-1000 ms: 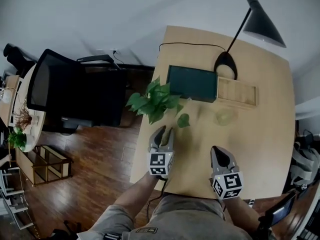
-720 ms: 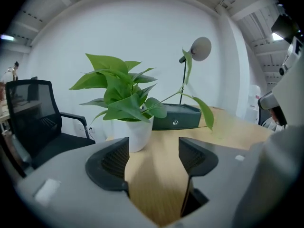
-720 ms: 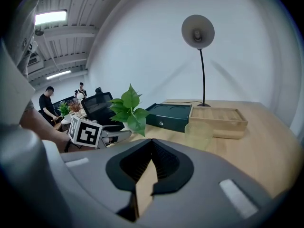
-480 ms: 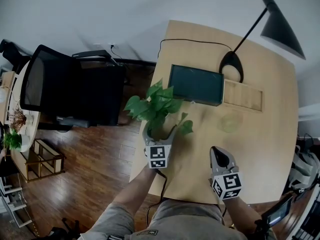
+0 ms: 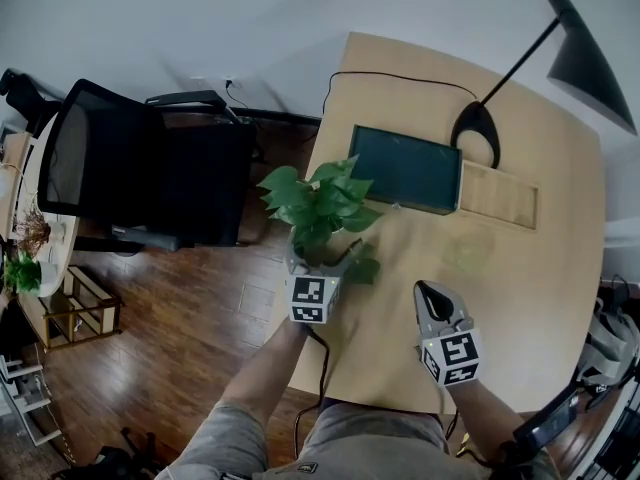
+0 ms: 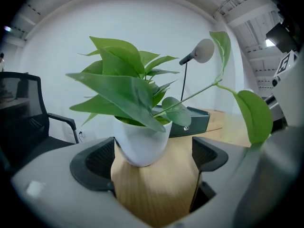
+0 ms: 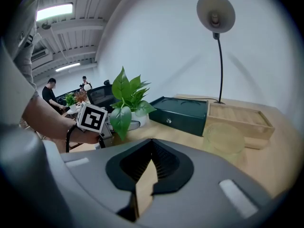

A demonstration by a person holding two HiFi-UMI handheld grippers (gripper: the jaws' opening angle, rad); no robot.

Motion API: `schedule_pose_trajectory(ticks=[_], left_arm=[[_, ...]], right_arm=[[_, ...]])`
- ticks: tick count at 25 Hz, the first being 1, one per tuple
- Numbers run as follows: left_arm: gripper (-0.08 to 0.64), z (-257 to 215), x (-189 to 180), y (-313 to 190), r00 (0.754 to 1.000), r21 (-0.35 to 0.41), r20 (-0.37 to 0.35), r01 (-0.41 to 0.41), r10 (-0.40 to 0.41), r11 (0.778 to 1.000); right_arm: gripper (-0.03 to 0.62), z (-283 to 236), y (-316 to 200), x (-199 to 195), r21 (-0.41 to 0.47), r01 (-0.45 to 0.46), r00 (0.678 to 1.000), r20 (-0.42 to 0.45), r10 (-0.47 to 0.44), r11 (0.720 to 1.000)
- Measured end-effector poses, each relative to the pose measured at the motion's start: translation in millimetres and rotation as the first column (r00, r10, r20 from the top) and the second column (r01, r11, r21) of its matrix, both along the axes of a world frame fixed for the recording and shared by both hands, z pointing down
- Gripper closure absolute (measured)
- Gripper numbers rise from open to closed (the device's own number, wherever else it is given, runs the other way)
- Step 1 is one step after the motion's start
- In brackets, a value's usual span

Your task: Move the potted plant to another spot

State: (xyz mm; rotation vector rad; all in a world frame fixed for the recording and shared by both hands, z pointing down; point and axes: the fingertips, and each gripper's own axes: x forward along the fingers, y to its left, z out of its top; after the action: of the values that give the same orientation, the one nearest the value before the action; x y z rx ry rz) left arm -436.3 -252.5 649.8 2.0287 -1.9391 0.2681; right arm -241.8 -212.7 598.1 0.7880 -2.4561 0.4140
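Wooden desk (image 5: 520, 298), seen from steeply above. The potted plant (image 5: 318, 203) stands close to the desk's left edge, just on the near side of the left end of a dark green box (image 5: 405, 168). Its broad green leaves hide the pot from overhead. The left gripper view shows the white pot (image 6: 141, 144) resting upright on the desk top. One long stem trails off to the right, carrying two leaves. Left gripper (image 5: 322, 258) is low at the plant's near side. Its jaws have just been opening and now stand wide apart, with the pot sitting in the mouth between the two tips. The left pad (image 6: 99, 160) is right beside the pot wall and the right pad is clear of it; neither presses on the pot. Right gripper (image 5: 432, 293) hovers over bare desk, well to the right of the plant, its jaws together and nothing between them. Beyond it lie a pale translucent round dish (image 5: 468, 256), a shallow wooden tray (image 5: 497, 194) touching the box's right end, and a black desk lamp (image 5: 590, 63). A black office chair (image 5: 130, 173) stands off the desk's left side.
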Motion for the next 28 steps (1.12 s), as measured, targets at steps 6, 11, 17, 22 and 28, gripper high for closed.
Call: schedule_pose_trajectory(ticks=[6, 11, 17, 22, 28], left_arm=[[0.069, -3, -3, -1, 0.999, 0.010, 0.044, -0.023, 0.022, 1.000], [0.086, -8, -11, -18, 0.998, 0.027, 0.066, -0.020, 0.018, 0.999], [0.089, -10, -12, -34, 0.995, 0.031, 0.077, -0.063, 0.060, 0.998], [0.091, -10, -10, -39, 0.994, 0.034, 0.077, -0.085, 0.082, 0.996], [0.101, -11, -10, -36, 0.994, 0.045, 0.066, -0.094, 0.091, 0.995]], right_arm=[[0.588, 13, -18, -27, 0.023, 0.058, 0.998, -0.019, -0.057, 0.998], [0.588, 18, -22, -35, 0.020, 0.076, 0.997, -0.027, -0.076, 0.997], [0.588, 22, -24, -42, 0.013, 0.085, 0.996, -0.033, -0.085, 0.996], [0.588, 20, -26, -44, 0.019, 0.082, 0.996, -0.032, -0.081, 0.996], [0.588, 21, -22, -43, 0.021, 0.077, 0.996, -0.041, -0.076, 0.997]])
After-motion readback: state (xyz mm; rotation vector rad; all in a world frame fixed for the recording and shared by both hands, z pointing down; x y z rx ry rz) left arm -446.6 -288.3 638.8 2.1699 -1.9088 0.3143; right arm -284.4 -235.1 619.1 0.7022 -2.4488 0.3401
